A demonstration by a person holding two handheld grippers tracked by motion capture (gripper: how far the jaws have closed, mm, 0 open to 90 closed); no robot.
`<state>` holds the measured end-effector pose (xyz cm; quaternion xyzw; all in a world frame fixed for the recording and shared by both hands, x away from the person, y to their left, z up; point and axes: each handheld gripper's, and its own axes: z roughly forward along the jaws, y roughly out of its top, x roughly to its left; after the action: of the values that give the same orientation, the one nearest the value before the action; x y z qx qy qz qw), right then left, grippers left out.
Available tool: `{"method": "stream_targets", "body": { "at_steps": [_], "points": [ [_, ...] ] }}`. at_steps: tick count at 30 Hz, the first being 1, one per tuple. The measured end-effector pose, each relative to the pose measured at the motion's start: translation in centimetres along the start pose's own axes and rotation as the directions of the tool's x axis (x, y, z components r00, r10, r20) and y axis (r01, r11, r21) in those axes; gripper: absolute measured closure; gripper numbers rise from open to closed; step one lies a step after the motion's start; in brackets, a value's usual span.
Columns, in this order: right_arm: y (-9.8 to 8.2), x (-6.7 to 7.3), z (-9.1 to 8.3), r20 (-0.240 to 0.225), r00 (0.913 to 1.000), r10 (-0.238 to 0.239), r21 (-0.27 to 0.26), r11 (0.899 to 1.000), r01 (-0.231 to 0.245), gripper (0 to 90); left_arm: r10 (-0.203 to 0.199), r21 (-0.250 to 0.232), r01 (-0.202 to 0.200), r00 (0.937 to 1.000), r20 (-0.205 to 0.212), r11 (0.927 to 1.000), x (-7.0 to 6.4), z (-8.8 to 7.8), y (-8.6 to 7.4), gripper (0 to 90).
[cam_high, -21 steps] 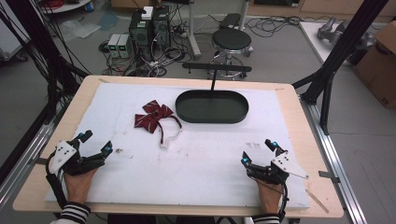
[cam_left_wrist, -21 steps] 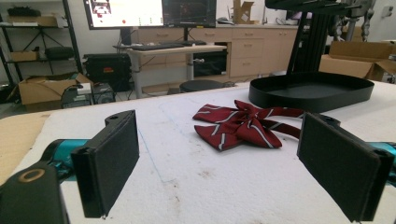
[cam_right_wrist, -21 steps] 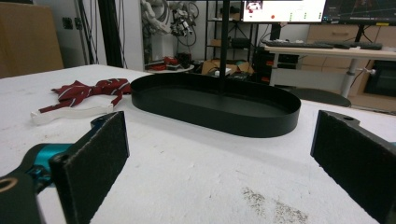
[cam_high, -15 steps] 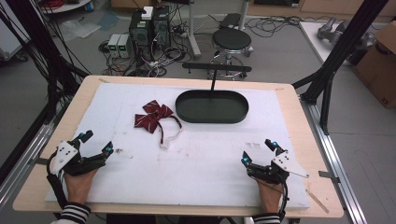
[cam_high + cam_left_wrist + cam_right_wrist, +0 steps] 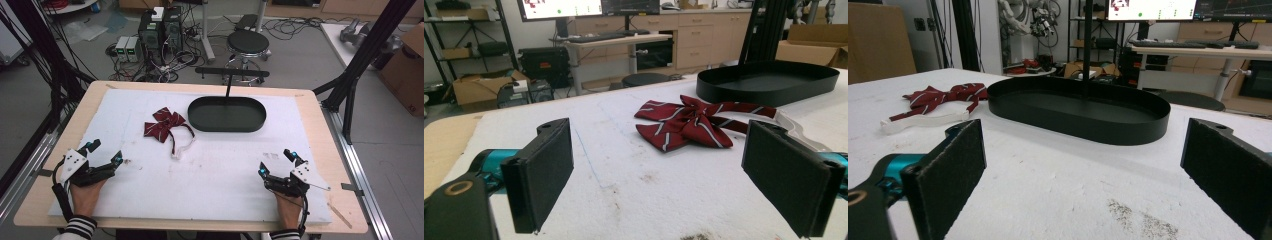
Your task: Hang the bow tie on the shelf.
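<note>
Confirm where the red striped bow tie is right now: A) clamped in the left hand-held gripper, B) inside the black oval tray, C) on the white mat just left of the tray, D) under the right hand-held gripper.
C: the bow tie lies flat on the white mat, beside the black oval tray and outside its rim, with both hand-held grippers open and well short of it.

Left tool jaws wide apart, nothing between, low over white worktop. Red striped bow tie lies ahead, flat. Black oval tray beyond it, just apart. Stains near jaws.
</note>
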<state>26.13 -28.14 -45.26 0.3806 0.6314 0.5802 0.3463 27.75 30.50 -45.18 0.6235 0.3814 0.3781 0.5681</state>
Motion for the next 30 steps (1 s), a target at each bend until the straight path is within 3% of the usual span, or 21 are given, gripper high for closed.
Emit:
{"method": "stream_targets", "body": {
  "at_steps": [5,12,23,30],
  "points": [
    [0.0,0.0,0.0,0.002,1.0000,-0.001,0.002,1.000,0.001,3.2,-0.007,0.019,0.007,1.0000,0.004,0.9998,0.1,0.2,0.1,13.4],
    [0.0,0.0,0.0,0.001,1.0000,0.006,0.004,1.000,-0.006,3.2,0.010,0.107,-0.011,0.9999,0.009,0.9942,0.4,1.1,0.9,13.4],
    [0.0,0.0,0.0,0.002,1.0000,-0.003,0.005,1.000,0.003,3.2,0.002,0.195,-0.020,0.9960,0.090,0.9806,0.9,3.8,5.8,13.4],
    [0.0,0.0,0.0,0.002,1.0000,-0.001,0.005,1.000,0.001,3.2,-0.015,0.266,-0.016,0.9933,0.115,0.9638,0.7,6.9,9.0,13.5]
  ]
}}
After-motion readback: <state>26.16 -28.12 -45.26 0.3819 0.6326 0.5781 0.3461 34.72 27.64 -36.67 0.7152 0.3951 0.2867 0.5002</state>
